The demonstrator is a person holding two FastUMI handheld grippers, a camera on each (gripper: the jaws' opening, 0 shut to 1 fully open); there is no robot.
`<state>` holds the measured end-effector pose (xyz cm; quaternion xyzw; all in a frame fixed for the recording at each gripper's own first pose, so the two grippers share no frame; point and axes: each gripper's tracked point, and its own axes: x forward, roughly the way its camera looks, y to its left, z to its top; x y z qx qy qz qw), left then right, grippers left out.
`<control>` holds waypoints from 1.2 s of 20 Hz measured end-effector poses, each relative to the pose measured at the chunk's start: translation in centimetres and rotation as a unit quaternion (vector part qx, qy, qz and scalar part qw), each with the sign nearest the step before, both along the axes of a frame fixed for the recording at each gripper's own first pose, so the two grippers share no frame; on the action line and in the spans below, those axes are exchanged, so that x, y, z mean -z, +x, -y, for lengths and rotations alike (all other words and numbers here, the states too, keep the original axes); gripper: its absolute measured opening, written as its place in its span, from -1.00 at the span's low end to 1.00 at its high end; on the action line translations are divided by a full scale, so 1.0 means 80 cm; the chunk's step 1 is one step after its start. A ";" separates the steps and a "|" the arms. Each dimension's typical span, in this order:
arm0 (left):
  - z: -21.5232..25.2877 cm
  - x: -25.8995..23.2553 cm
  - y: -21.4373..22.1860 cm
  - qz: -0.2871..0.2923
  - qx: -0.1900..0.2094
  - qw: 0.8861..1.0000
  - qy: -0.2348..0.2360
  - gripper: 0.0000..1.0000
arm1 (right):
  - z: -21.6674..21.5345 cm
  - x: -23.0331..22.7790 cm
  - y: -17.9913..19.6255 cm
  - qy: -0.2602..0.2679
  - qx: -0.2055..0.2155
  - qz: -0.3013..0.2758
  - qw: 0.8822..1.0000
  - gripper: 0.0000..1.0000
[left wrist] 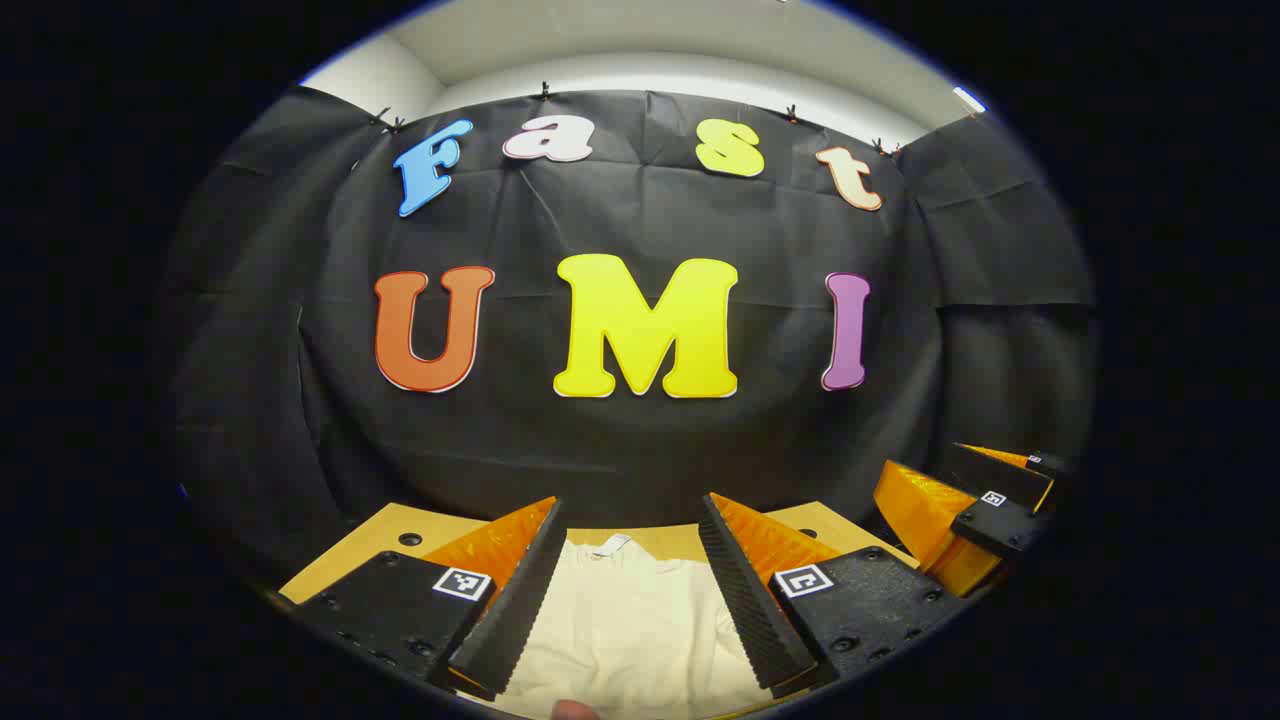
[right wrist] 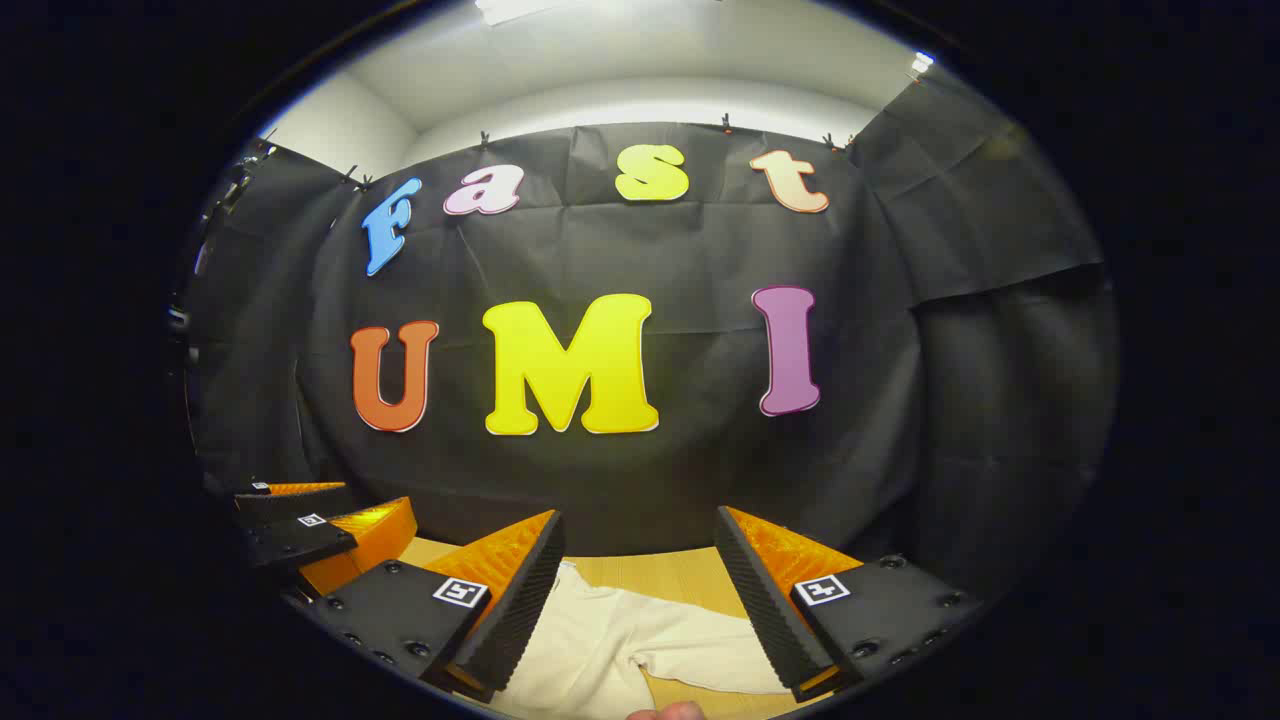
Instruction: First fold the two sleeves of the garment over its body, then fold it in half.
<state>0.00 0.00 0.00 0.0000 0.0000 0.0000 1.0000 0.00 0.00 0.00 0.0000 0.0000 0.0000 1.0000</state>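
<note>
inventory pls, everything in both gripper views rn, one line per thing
garment: 1, cream white, flat on the table under both tongs; collar with tag at its far edge in the left gripper view; one sleeve lying out to the side in the right gripper view, not folded over.
table: 1, light wood, with a dark round hole near its far left corner, under the garment.
booth wall: 1, black cloth, behind the table.
ceiling and room wall: white, above the cloth.
left tongs: 1, open, above the garment, holding nothing.
right tongs: 1, open, above the sleeve area, holding nothing.
fingertip: at the bottom edge of each view.
</note>
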 end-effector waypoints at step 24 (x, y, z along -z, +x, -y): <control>-0.007 -0.023 0.031 -0.006 -0.007 1.000 0.000 0.93 | 0.026 -0.023 -0.045 -0.017 0.039 0.027 0.999 0.89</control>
